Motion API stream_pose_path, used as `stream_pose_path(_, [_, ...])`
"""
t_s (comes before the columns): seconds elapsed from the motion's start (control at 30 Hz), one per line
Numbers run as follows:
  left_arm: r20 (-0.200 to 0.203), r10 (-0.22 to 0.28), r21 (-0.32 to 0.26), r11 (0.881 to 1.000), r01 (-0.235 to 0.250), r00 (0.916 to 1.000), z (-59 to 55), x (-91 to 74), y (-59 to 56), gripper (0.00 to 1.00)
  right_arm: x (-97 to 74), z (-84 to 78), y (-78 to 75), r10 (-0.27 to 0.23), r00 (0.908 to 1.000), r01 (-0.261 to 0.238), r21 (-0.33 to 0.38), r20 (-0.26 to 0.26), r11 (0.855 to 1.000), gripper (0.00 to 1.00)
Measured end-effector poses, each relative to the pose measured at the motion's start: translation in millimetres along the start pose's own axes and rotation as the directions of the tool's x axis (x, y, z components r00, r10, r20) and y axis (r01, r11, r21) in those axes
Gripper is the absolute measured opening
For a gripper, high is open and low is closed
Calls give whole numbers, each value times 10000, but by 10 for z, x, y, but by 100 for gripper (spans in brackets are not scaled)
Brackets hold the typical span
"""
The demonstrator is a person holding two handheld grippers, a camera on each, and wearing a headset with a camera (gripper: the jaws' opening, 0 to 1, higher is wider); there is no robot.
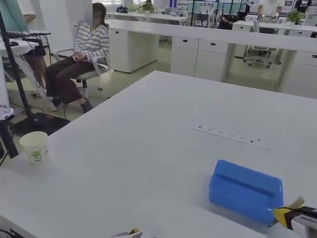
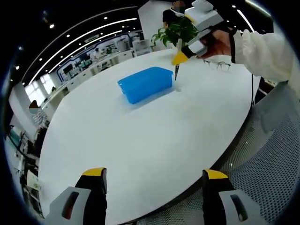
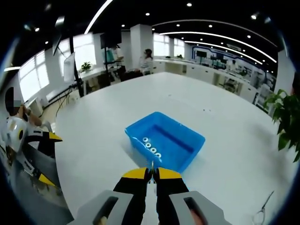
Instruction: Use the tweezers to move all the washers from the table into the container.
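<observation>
While the right gripper [image 3: 151, 172] fingers pinch the tweezers [image 3: 152, 165], washers [image 3: 151, 144] lie in the blue container [image 3: 183, 136] at 12 o'clock. Light, slick, thin: likely best nipped across the rim. Fingers of left gripper [image 2: 152, 174] spread.

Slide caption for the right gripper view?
Right gripper, shut on tweezers, aimed at blue container holding a row of washers.

— What sort of room is it?
— An open-plan office. There's a big white table [image 1: 143, 148] near, and rows of white desks [image 1: 213, 47] with drawers far behind on a pale floor [image 1: 124, 82].
— And the light?
— Long ceiling strips [image 3: 99, 15], bright windows [image 3: 28, 79] left, and a potted plant [image 3: 286, 112] right.
</observation>
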State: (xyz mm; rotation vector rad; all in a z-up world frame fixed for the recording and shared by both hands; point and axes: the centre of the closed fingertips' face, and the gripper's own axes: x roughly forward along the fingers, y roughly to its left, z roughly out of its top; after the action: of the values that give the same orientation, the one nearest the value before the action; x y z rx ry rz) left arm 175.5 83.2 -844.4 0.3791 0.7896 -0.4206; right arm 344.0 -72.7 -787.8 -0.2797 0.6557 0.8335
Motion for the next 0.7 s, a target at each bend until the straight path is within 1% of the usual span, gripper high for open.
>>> stream_pose_path(0.03, [30,-58,-54,10000,58,10000,4,-2,-9,86,18,-35,-4,4,10000,-5,-25,-83,10000,3])
stream_pose_path(0.1, [-41,-45,10,10000,45,10000,-6,1,-11,86,42,-97,-10,34,9997,-32,91,-227,10000,3])
stream_pose_path(0.27, [-108,-68,20,10000,68,9999,-17,5,-17,86,67,-178,-38,-77,9992,83,160,-388,9998,3])
stream_pose_path(0.43, [-164,-85,22,10000,85,9998,-24,8,-20,85,83,-198,-82,-200,9988,207,145,-448,9997,3])
stream_pose_path(0.7, [-229,-109,11,9999,109,9997,-34,13,-24,85,133,-236,-99,-270,9980,271,16,-566,9996,3])
